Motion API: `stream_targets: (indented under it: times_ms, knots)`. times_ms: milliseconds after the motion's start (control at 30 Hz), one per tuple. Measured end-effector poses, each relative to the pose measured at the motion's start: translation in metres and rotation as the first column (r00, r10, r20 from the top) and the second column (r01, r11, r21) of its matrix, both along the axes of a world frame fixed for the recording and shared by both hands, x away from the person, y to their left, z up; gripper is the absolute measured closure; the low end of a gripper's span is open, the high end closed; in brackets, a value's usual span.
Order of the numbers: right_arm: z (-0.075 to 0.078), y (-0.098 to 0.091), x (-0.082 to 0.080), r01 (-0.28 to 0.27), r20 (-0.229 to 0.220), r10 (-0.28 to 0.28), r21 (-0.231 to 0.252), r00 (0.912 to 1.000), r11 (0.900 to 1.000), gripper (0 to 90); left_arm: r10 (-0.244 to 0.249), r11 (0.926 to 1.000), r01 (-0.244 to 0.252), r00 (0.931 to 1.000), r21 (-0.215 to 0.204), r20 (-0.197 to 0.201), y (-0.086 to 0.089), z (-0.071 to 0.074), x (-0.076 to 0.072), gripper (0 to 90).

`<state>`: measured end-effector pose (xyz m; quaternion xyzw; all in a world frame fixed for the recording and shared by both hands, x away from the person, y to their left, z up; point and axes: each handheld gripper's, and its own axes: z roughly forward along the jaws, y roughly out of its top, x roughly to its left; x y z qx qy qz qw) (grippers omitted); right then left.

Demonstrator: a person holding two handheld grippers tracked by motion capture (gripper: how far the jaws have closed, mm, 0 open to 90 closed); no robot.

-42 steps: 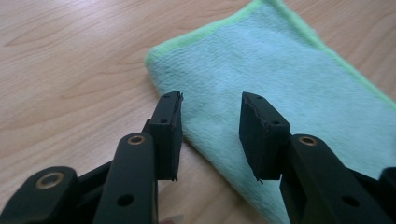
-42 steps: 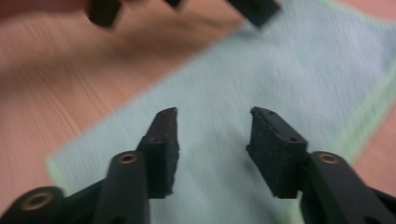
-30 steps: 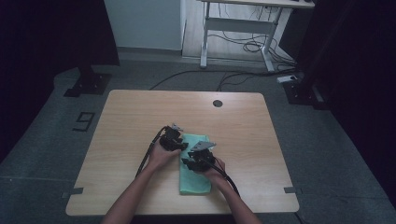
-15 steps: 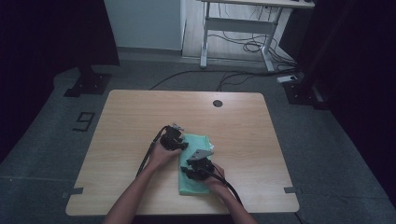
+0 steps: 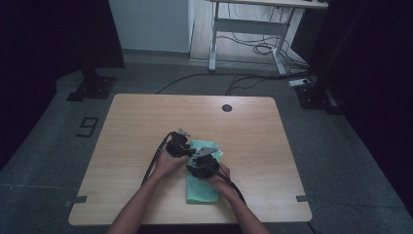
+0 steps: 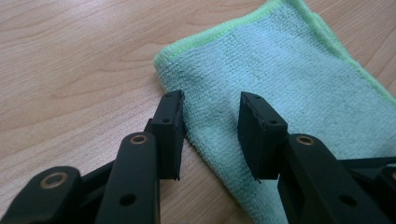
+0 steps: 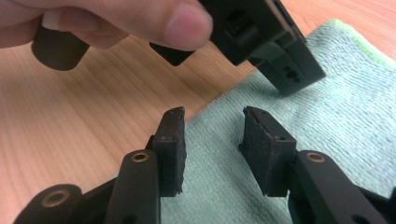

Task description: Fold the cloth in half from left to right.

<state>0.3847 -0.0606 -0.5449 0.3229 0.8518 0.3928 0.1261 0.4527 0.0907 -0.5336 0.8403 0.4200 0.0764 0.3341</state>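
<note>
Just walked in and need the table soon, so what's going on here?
A person at a wooden table is working on a folded green cloth with a hand-held tool in each hand. The left tool has its jaws apart over the cloth's long edge near a corner. The right tool also has its jaws apart over the cloth, close to the left one. Neither grips the cloth, which lies flat.

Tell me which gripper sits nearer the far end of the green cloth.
The left gripper: it hovers at the cloth's far left corner, jaws apart over the edge, while the right gripper sits farther back toward the person.
</note>
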Motion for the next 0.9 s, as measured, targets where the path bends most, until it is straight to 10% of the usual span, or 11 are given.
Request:
stream_targets:
  times_ms: [900]
  knots:
    - [-0.005, -0.008, -0.085, -0.183, 0.052, 0.182, 0.003, 0.9819, 0.9832, 56.2, 0.014, 0.9999, -0.013, 0.9999, -0.010, 0.007, 0.001, -0.001, 0.000, 61.4]
